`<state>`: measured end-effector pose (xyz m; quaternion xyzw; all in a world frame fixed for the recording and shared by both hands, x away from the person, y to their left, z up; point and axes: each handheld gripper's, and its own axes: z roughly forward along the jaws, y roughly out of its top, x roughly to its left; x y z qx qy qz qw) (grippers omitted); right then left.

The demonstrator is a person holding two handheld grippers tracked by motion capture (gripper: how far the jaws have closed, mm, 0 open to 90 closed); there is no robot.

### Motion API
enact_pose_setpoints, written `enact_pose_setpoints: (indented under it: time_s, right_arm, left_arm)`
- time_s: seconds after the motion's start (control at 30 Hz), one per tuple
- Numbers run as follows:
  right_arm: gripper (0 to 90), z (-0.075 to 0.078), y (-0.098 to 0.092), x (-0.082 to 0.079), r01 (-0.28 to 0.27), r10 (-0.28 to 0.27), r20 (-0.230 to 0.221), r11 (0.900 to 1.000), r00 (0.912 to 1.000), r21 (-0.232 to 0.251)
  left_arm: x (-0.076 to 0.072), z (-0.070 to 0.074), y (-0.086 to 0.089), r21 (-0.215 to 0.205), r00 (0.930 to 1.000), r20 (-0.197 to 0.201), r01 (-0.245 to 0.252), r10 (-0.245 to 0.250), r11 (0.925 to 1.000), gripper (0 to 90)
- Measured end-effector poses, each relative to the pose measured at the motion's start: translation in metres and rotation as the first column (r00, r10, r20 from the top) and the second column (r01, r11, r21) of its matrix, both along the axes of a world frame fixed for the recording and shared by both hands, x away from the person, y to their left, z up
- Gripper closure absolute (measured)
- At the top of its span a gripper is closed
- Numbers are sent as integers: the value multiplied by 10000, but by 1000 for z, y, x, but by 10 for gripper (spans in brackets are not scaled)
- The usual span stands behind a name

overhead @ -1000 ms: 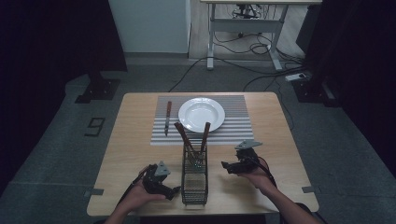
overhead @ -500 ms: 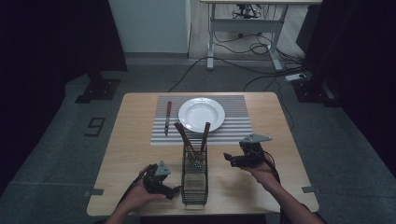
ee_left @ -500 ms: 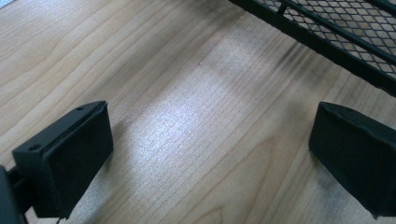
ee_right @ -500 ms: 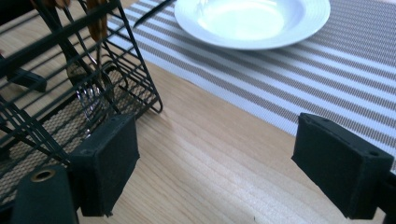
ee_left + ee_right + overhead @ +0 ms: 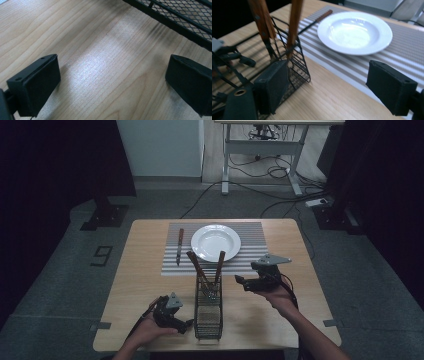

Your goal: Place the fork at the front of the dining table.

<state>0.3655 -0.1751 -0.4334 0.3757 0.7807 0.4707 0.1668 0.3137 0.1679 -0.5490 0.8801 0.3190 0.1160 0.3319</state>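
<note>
- While the black wire caddy [image 5: 208, 307] stood near the person's edge of the table [image 5: 280, 320], the right gripper [image 5: 245, 282] hung in the air to the caddy's right, its fingers [image 5: 390, 86] apart with nothing between them; they had just been closing a little.
- Two wooden-handled utensils [image 5: 207, 267] stood tilted in the caddy's far end, their handles leaning apart above its rim.
- Beyond the caddy lay a striped placemat [image 5: 250, 260] bearing a white plate [image 5: 216, 242], with a knife [image 5: 179, 245] already set on the mat just left of the plate.
- The left gripper [image 5: 187, 324] rested low beside the caddy's left wall, its fingers [image 5: 37, 83] spread wide over bare wood, holding nothing; the caddy's mesh [image 5: 185, 15] showed just past them.
- Judged from this layout, the step in hand was the approach to draw a utensil out of the caddy, with the place setting partly laid.
- The next move probably called for the right gripper to swing left toward the nearer handle [image 5: 294, 25], line its fingers on either side of it, close firmly, and lift straight up.
- The left gripper would likely need to steady the caddy so it did not tip.
</note>
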Motion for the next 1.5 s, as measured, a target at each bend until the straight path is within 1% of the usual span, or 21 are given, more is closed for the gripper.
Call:
enact_pose_setpoints:
  time_s: [0.17,0.37,0.6,0.77,0.83,0.87,0.93,1.0,1.03,1.17,1.23,1.37,1.5]
  right_arm:
    - [198,16,8,2,-252,246,294,9995,9993,211]
    - [218,36,21,6,-614,583,652,9971,9962,454]
    - [243,41,34,11,-916,887,608,9947,9942,458]
    - [273,38,45,19,-949,928,483,9946,9945,431]
    - [304,34,50,27,-814,794,405,9955,9960,484]
    - [304,34,50,27,-814,794,405,9955,9960,484]
    - [336,31,52,32,-714,688,486,9959,9964,550]
    - [349,29,53,37,-739,707,509,9952,9962,637]
    - [369,27,55,40,-723,691,479,9950,9965,691]
    - [394,21,57,43,-768,740,408,9946,9964,698]
    - [422,18,59,44,-791,770,314,9944,9965,696]
    - [514,10,62,45,-991,977,267,9935,9949,562]
    - [615,6,64,46,-1278,1275,107,9910,9918,400]
  left_arm:
    - [0,0,0,1,10000,5,-2,2,10000,0]
    - [0,0,0,1,10000,9,-6,6,10000,0]
    - [-1,0,0,2,10000,13,-6,6,10000,0]
    - [-1,0,0,13,10000,4,10,-10,10000,0]
    - [-1,0,0,16,10000,10,1,-1,10000,0]
    - [-1,0,0,12,10000,5,6,-6,10000,0]
    - [-1,0,0,13,10000,8,5,-5,10000,0]
    - [-1,0,0,13,10000,6,6,-6,10000,0]
    - [-1,0,0,15,10000,8,7,-7,10000,0]
    - [-1,0,0,14,10000,8,5,-5,10000,0]
    - [-1,0,0,15,10000,7,5,-5,10000,0]
    - [-1,0,0,16,10000,7,6,-6,10000,0]
    - [-1,0,0,12,10000,5,4,-4,10000,0]
